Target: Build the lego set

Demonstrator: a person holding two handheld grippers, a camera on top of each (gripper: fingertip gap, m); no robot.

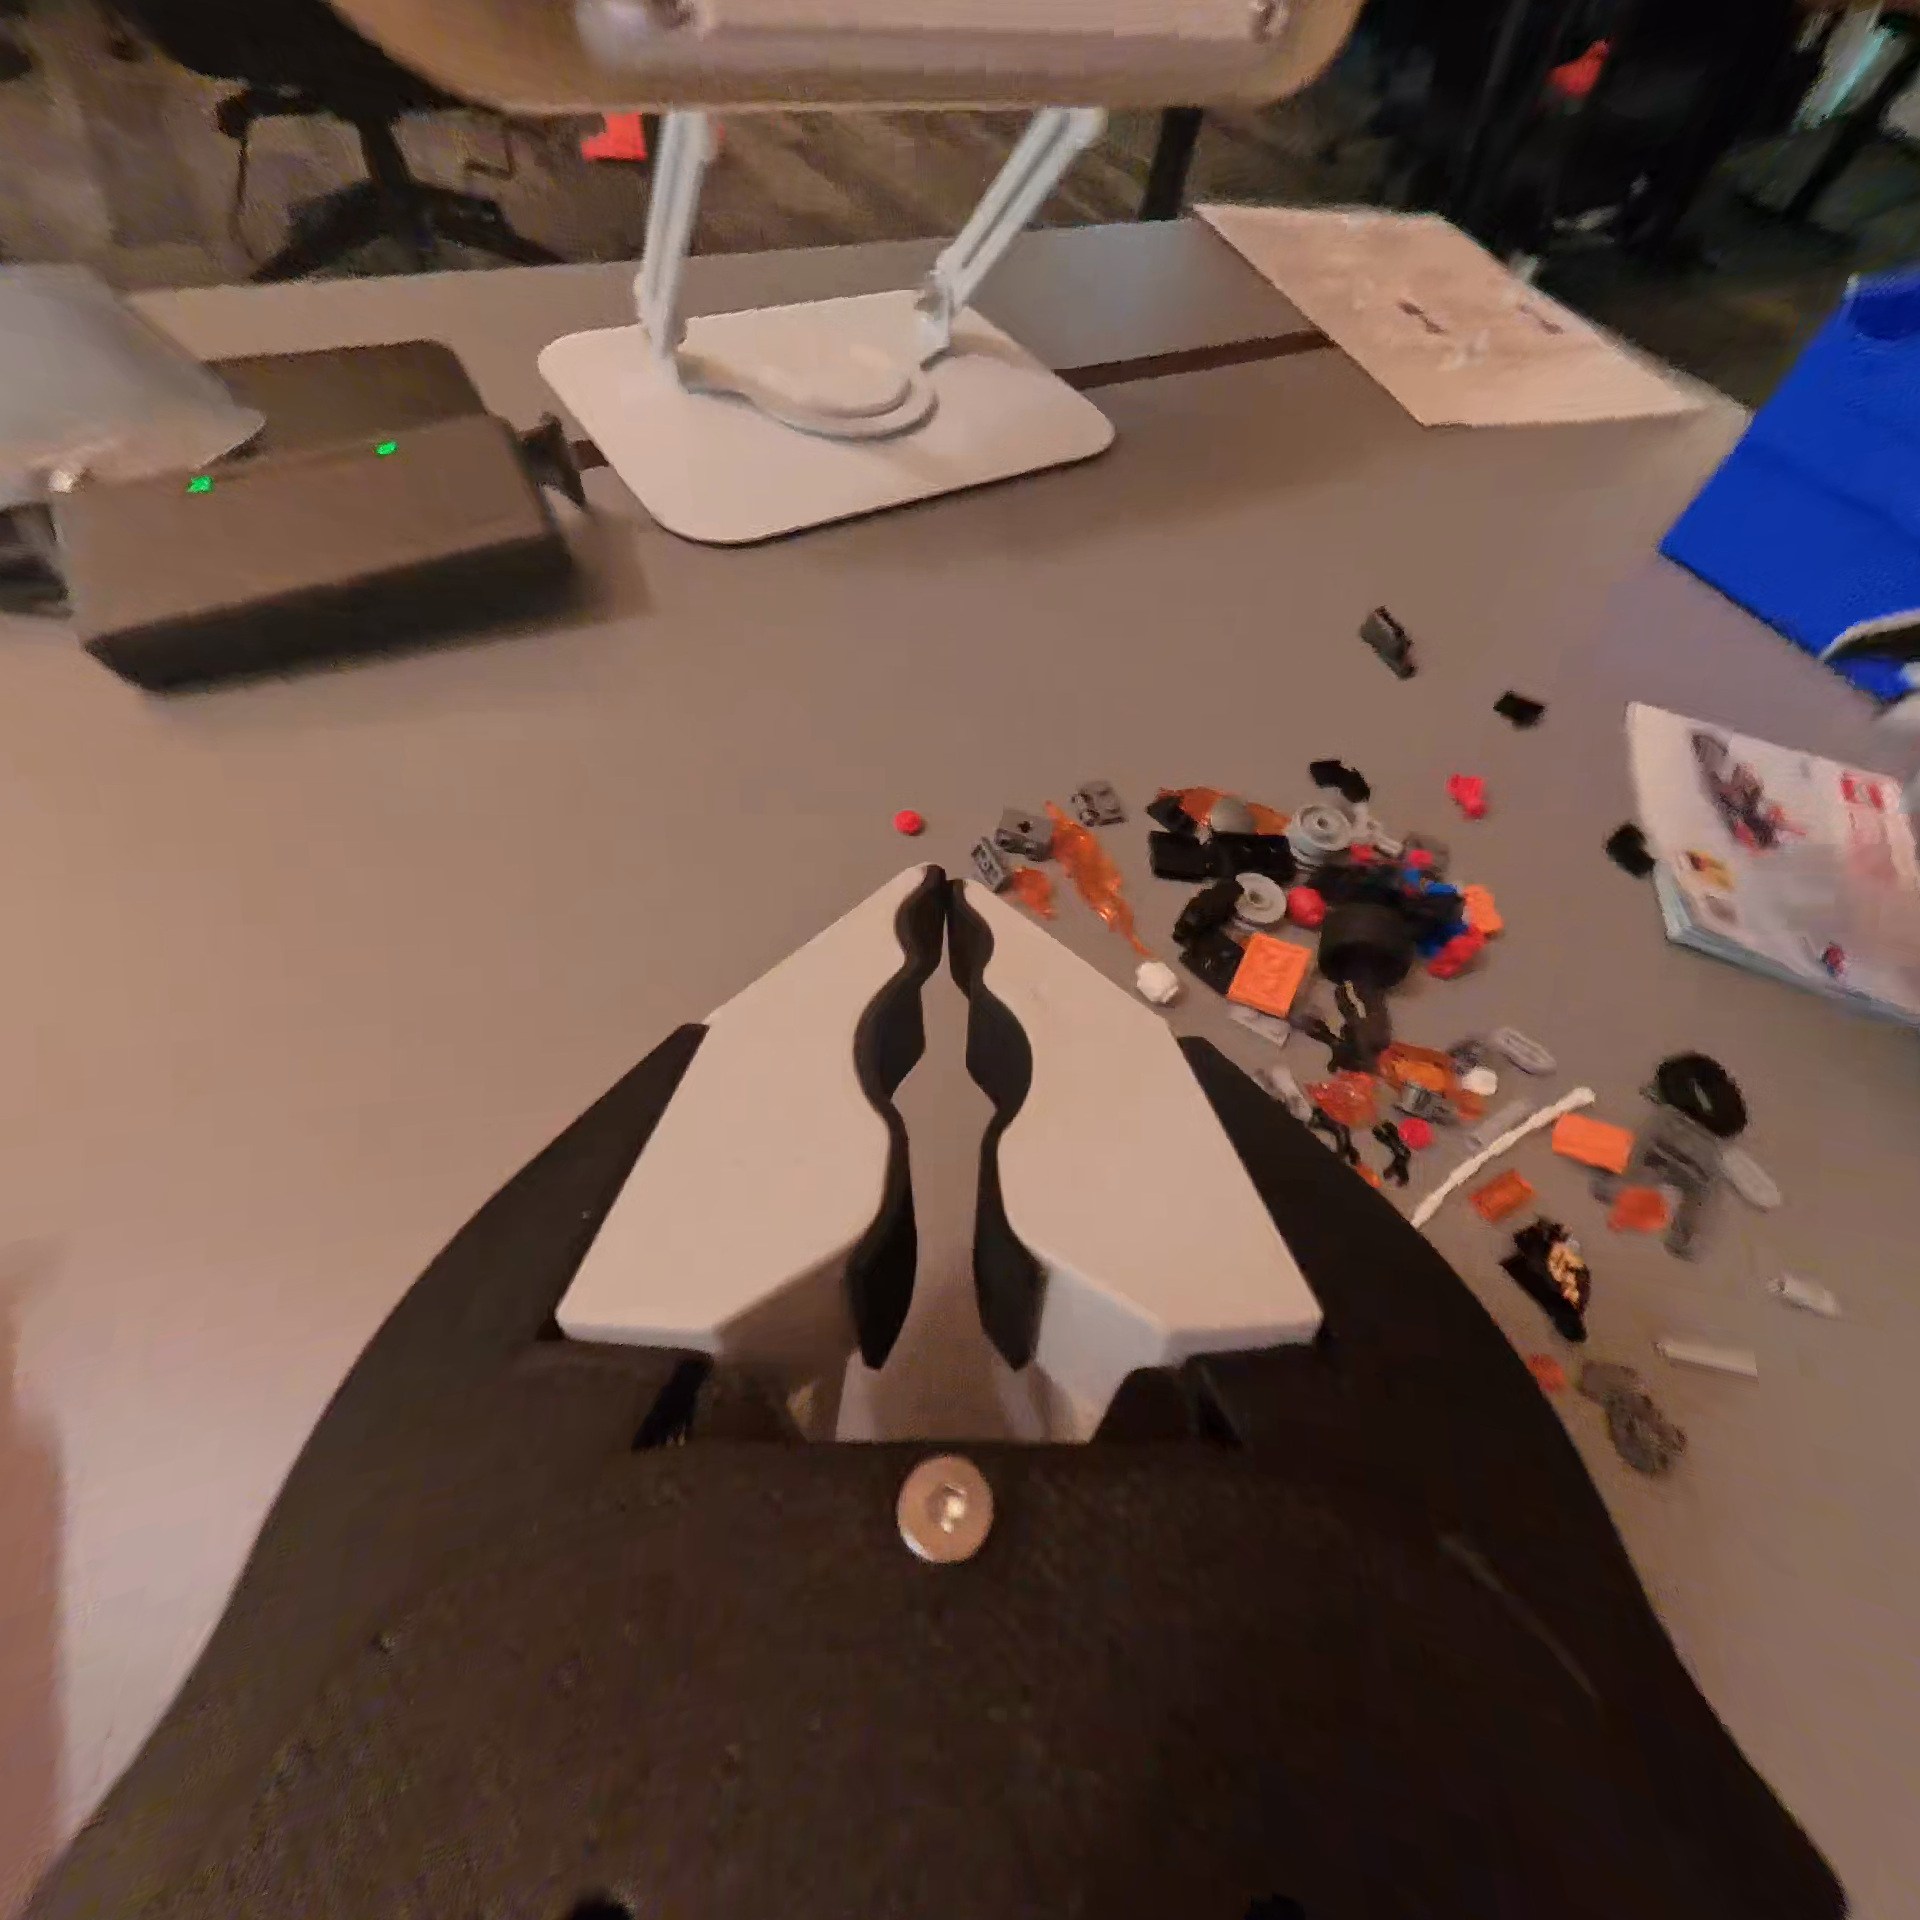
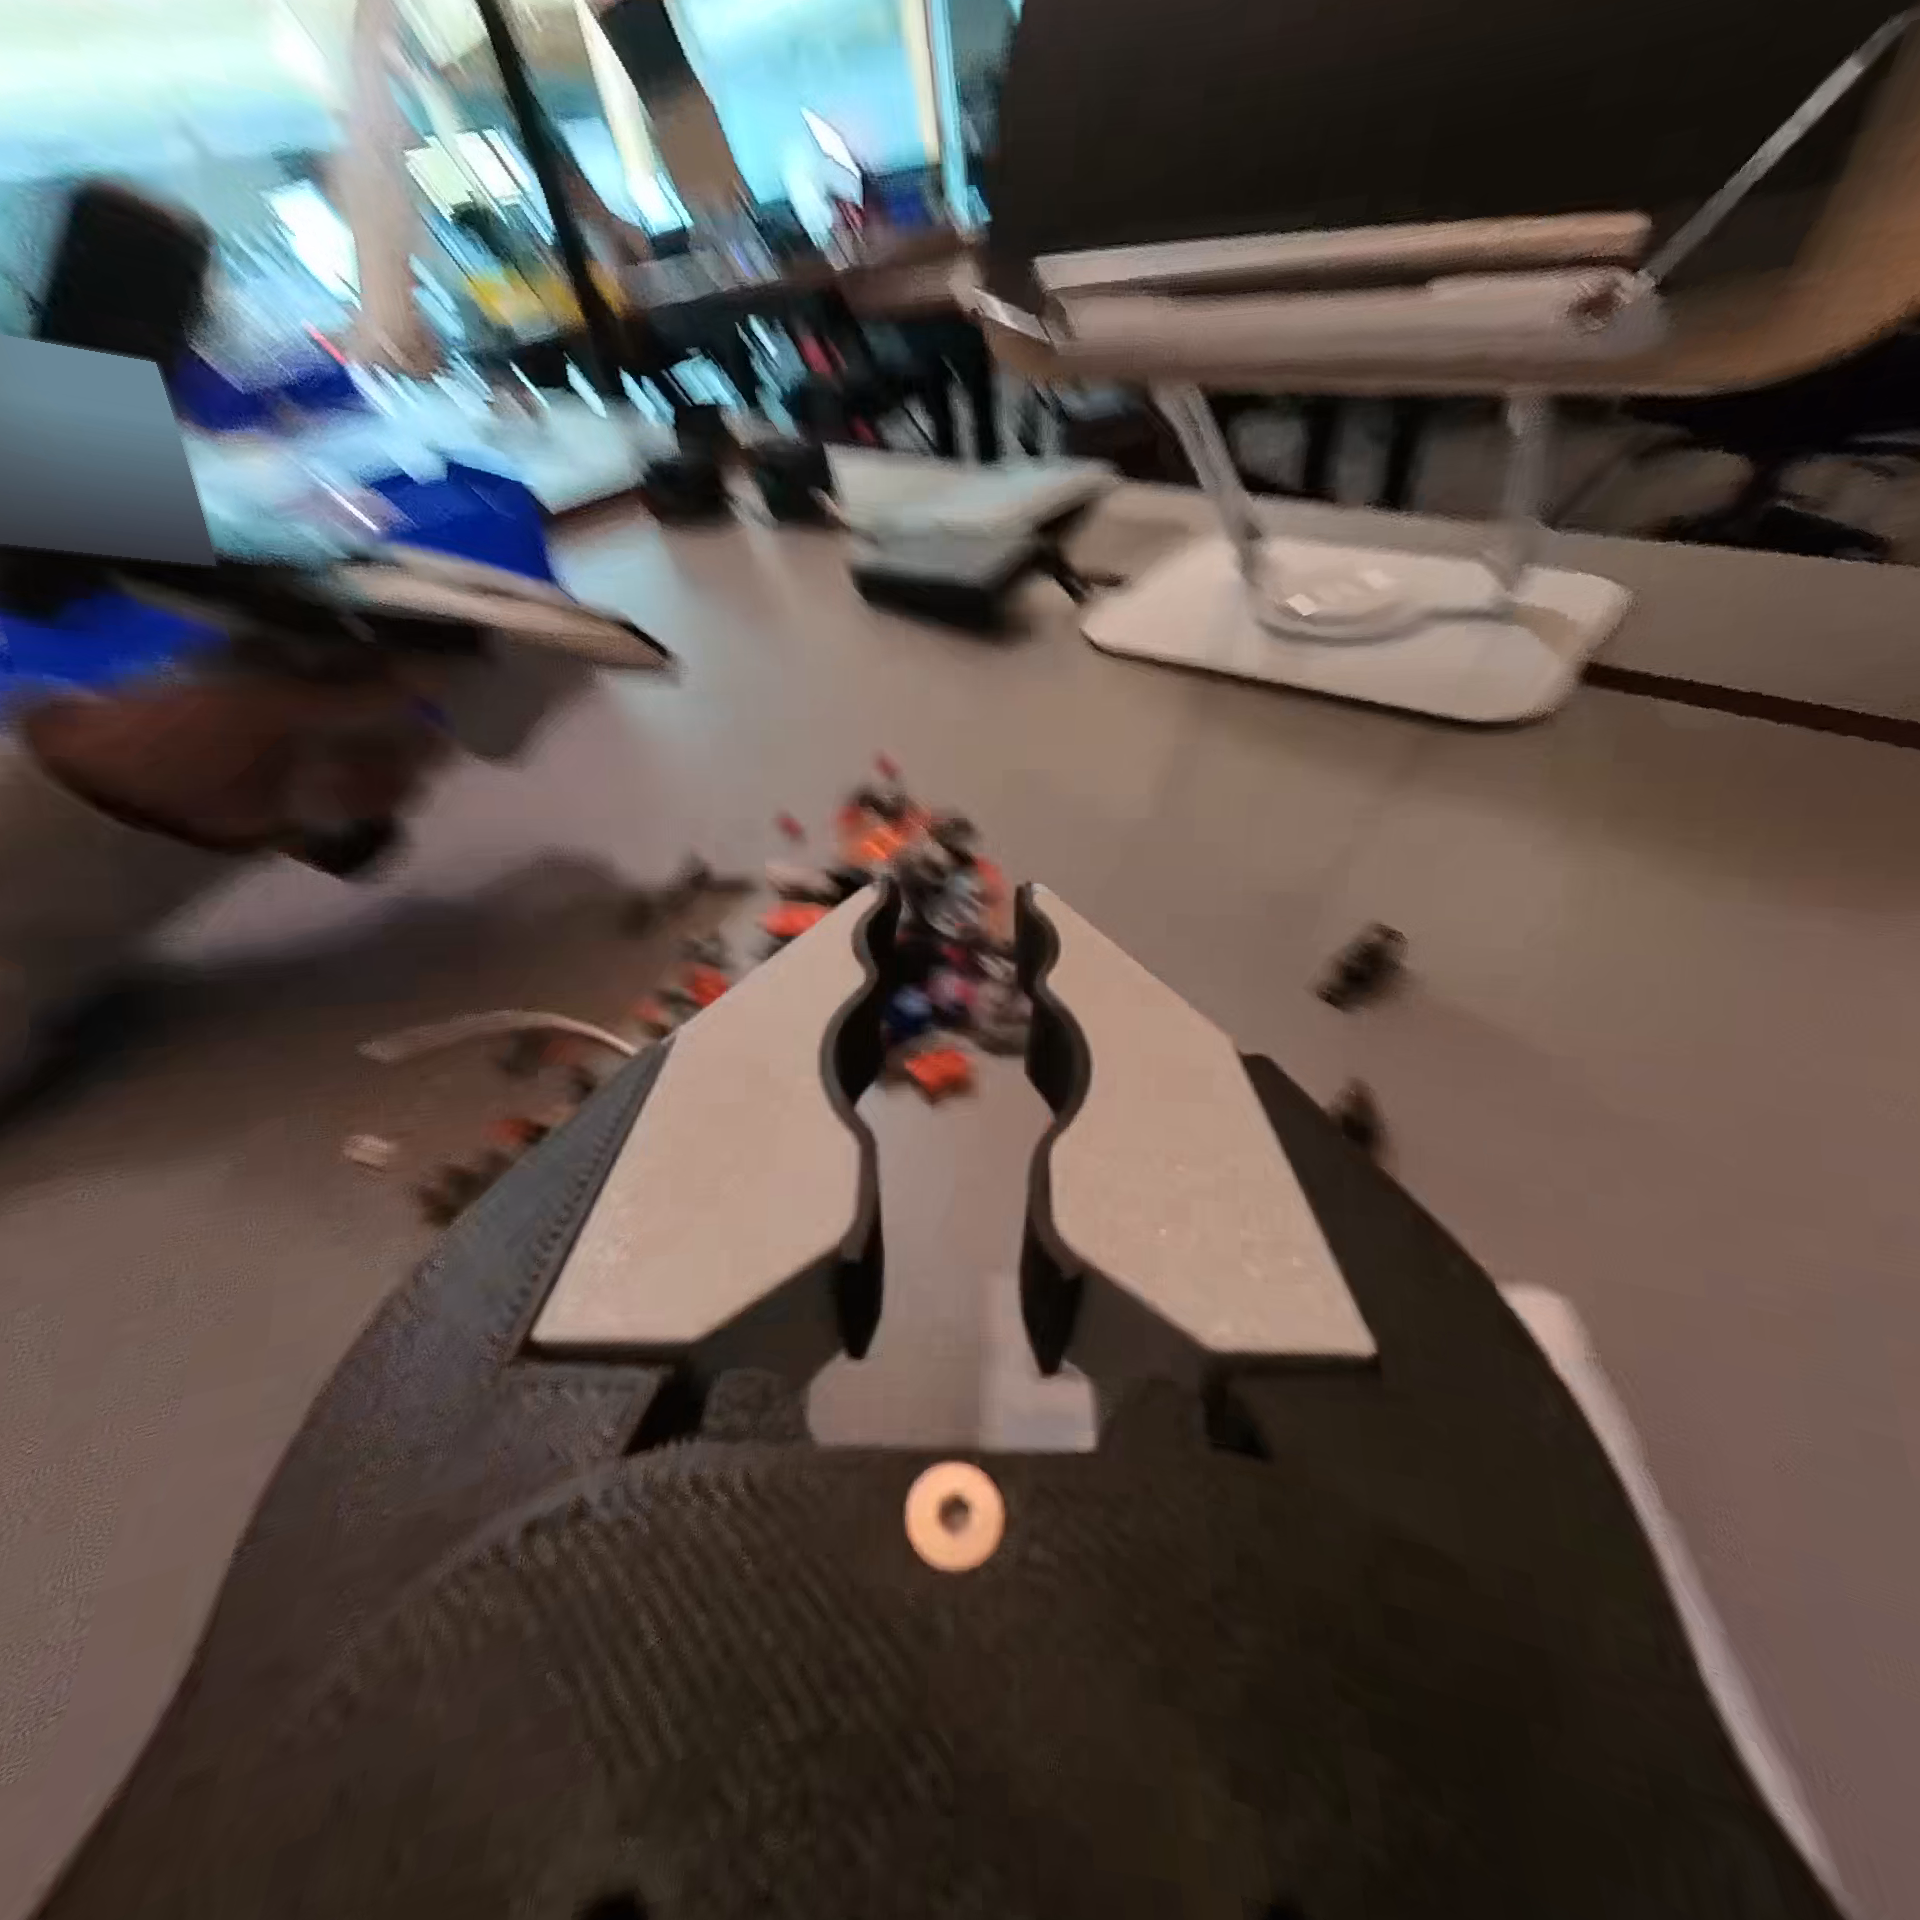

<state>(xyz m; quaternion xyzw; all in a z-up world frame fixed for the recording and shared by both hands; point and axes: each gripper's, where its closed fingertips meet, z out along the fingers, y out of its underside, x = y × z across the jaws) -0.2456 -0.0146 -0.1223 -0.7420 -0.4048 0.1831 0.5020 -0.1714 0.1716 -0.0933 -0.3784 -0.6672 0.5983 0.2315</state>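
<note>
A heap of loose lego pieces [image 1: 1351, 935], mostly black, orange, red and grey, lies on the grey table [image 1: 623, 831]. In the left wrist view my left gripper [image 1: 940, 883] hovers just left of the heap. Its black pads meet at the tips with nothing between them. A small red round stud [image 1: 908, 823] lies just beyond the tips. In the right wrist view, which is blurred by motion, my right gripper [image 2: 958, 904] points at the heap [image 2: 925, 862]. Its fingers [image 2: 883, 914] stand apart, and the pieces show through the gap on the table beyond.
An instruction booklet [image 1: 1787, 862] and a blue box [image 1: 1818, 499] lie right of the heap. A white laptop stand [image 1: 831, 416], a black box with green lights [image 1: 312, 551] and a paper sheet [image 1: 1434, 312] stand at the back. A stray black piece [image 2: 1361, 966] lies apart. Across from one pair of fingers to the other is roughly 20 cm. To reach the small red round stud [image 1: 908, 823] in a straight line is about 9 cm for my left fingers, about 20 cm for my right. Look for it in the right wrist view [image 2: 885, 767] too.
</note>
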